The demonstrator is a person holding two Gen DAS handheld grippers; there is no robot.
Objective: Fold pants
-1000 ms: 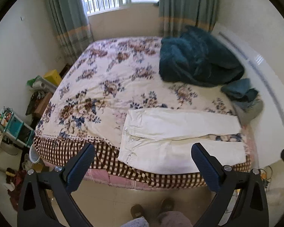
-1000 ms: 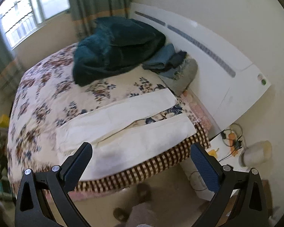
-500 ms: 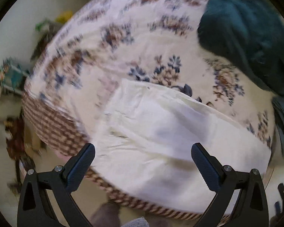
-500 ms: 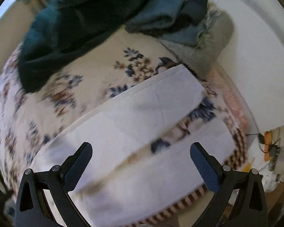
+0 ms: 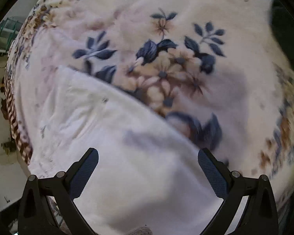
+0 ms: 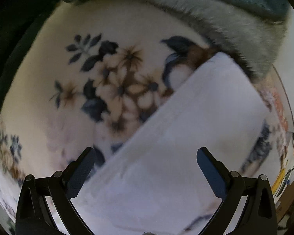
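I see the left hand-held gripper [image 5: 148, 163] with jaws spread wide and nothing between them. It hangs close above the white pants [image 5: 111, 137], which fill the lower half of the left wrist frame and lie flat on the floral bedspread [image 5: 166, 58].

The right hand-held gripper [image 6: 146, 163] is likewise fully open and empty. Below it, one pant leg [image 6: 186, 137] runs from the lower centre to the upper right of the frame. A grey fringed cloth [image 6: 235, 31] sits at the leg's far end, upper right. Both views are blurred.
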